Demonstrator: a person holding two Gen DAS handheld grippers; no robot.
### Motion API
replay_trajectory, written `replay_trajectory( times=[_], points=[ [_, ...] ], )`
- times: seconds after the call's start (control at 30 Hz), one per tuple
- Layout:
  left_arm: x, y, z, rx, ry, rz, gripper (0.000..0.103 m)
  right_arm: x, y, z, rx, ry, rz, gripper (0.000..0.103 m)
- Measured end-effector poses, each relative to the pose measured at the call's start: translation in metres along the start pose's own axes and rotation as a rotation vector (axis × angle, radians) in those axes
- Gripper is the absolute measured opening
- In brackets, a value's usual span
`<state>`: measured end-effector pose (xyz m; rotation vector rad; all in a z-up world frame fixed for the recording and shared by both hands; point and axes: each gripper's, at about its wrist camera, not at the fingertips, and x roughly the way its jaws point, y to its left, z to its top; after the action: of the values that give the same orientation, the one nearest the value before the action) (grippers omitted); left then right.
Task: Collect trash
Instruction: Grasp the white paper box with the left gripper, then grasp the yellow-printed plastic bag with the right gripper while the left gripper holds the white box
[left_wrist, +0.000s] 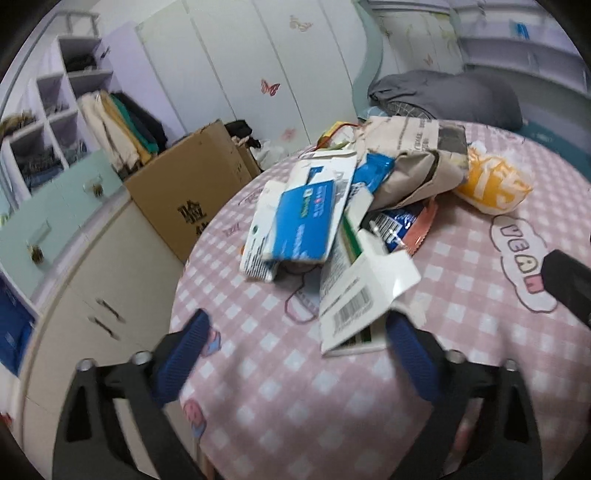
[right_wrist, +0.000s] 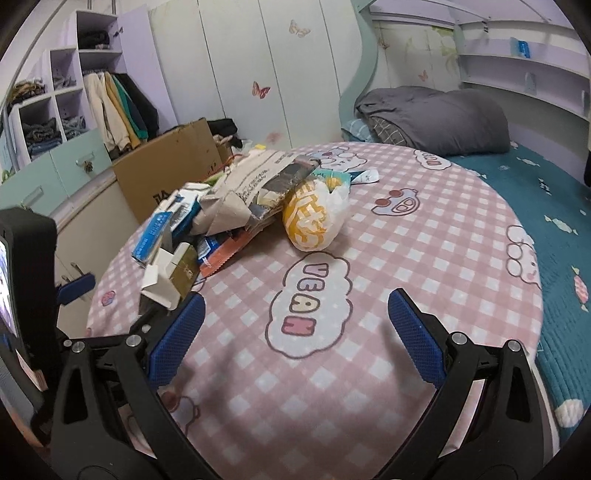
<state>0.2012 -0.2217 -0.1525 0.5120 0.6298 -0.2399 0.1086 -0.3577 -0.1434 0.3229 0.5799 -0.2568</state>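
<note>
Pink checked blanket (right_wrist: 406, 236): trash pile (left_wrist: 351, 206) crowds cardboard box (left_wrist: 192, 188); lower pieces buried. Left gripper (left_wrist: 295, 350) and right gripper (right_wrist: 295, 328) fingers apart, empty.

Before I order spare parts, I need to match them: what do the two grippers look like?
Both look alike. The left gripper and the right gripper each have two blue fingers with a ribbed, textured face, mounted on black triangular link arms with cut-outs, joined by silver round pins. The left gripper's black body shows a small screen. No cables or sleeves show.
</note>
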Motion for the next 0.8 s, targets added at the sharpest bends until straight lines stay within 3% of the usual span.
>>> replay_trajectory(
  times=[0.17,0.3,0.47,0.57,0.8],
  points=[
    [0.006,-0.013,0.01,0.012,0.007,-0.041,0.066,0.009,0.0,0.002,-0.001,0.051,0.015,0.097],
    [0.004,-0.018,0.012,0.006,0.024,-0.087,0.025,0.012,-0.001,0.001,0.007,0.069,0.02,0.097],
    [-0.011,-0.015,0.007,-0.031,0.021,-0.097,0.006,0.011,-0.002,0.001,0.015,0.063,0.015,0.097],
    [-0.025,-0.006,0.002,-0.084,0.015,-0.165,0.002,0.003,-0.003,0.001,0.026,0.054,0.029,0.097],
    [-0.062,0.008,-0.013,-0.131,-0.045,-0.198,0.002,-0.022,0.005,0.0,0.022,0.021,0.071,0.097]
  ],
)
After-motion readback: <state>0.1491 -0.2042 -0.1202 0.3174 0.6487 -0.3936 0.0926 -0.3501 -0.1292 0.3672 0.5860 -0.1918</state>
